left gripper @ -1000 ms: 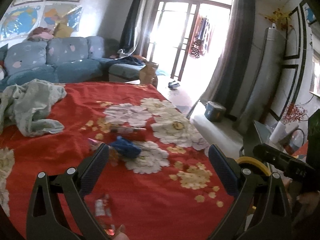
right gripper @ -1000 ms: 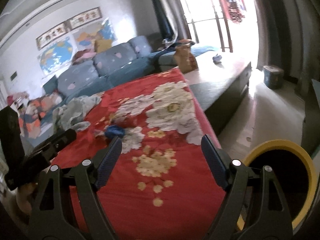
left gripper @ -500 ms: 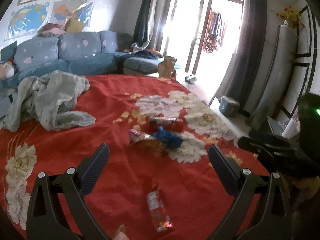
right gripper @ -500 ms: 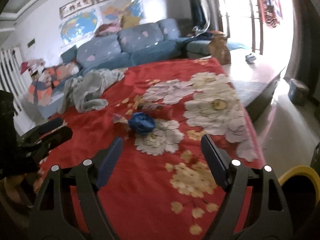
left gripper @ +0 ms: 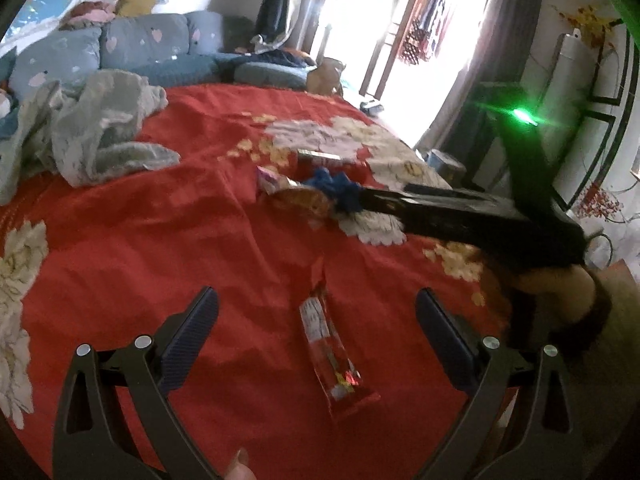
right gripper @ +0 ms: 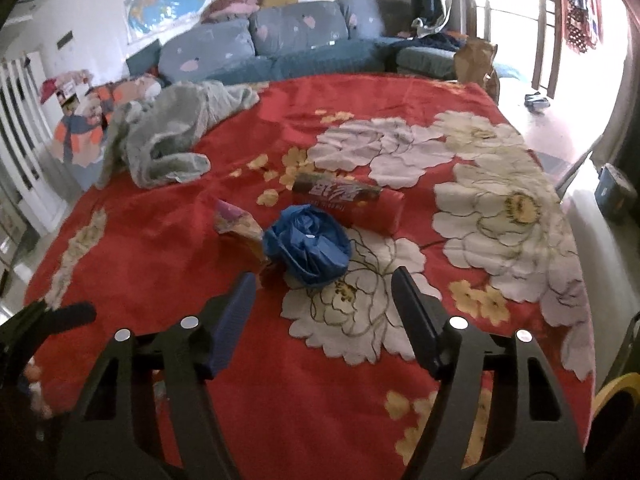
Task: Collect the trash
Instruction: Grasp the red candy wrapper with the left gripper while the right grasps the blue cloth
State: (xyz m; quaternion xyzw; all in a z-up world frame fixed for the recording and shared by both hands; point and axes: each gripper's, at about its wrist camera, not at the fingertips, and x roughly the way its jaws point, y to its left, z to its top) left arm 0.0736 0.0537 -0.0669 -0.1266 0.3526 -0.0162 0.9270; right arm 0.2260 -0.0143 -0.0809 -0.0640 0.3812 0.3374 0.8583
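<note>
A red flowered bedspread (right gripper: 168, 256) covers the bed, with a crumpled grey cloth (right gripper: 168, 136) lying toward its far side. The right gripper (right gripper: 322, 292) hangs over the spread with its jaws closing and nothing between them yet; the crumpled blue bag (right gripper: 308, 244) lies just ahead of the gap, touching a small snack wrapper (right gripper: 240, 226) and near a long red packet (right gripper: 344, 200). The left gripper (left gripper: 316, 324) stands wide open and empty above a clear candy wrapper (left gripper: 332, 360), which lies on the spread between its fingers without touching them.

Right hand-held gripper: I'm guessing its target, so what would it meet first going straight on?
Probably the crumpled blue plastic bag, just ahead of the closing, still empty right hand-held gripper; depth is uncertain.
</note>
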